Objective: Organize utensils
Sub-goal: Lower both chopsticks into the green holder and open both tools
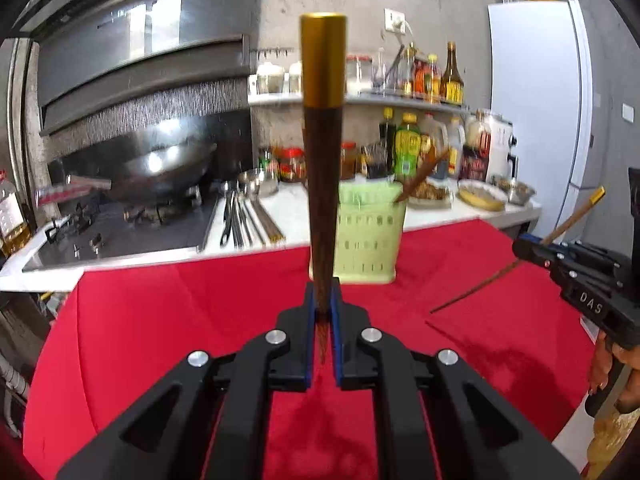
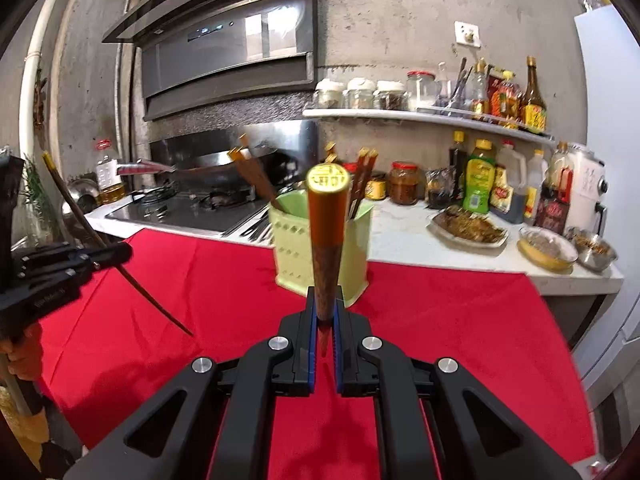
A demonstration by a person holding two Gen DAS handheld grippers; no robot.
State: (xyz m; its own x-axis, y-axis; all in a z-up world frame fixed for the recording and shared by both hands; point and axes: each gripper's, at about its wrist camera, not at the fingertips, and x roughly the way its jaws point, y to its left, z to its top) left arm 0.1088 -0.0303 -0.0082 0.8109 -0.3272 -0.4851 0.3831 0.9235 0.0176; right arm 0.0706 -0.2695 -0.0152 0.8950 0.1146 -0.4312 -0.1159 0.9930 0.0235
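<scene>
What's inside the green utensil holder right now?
Several gold-capped brown chopsticks lean inside the green utensil holder. Their lower ends are hidden by its wall and the held chopstick.

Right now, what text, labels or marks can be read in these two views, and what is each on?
"DAS": on the right gripper body, seen from the left wrist view.
A stamped gold character on the cap of the chopstick held by the right gripper: not legible.
Small print on the left gripper body: too blurred to read.
Labels on the sauce bottles along the counter: too small and blurred to read.
</scene>
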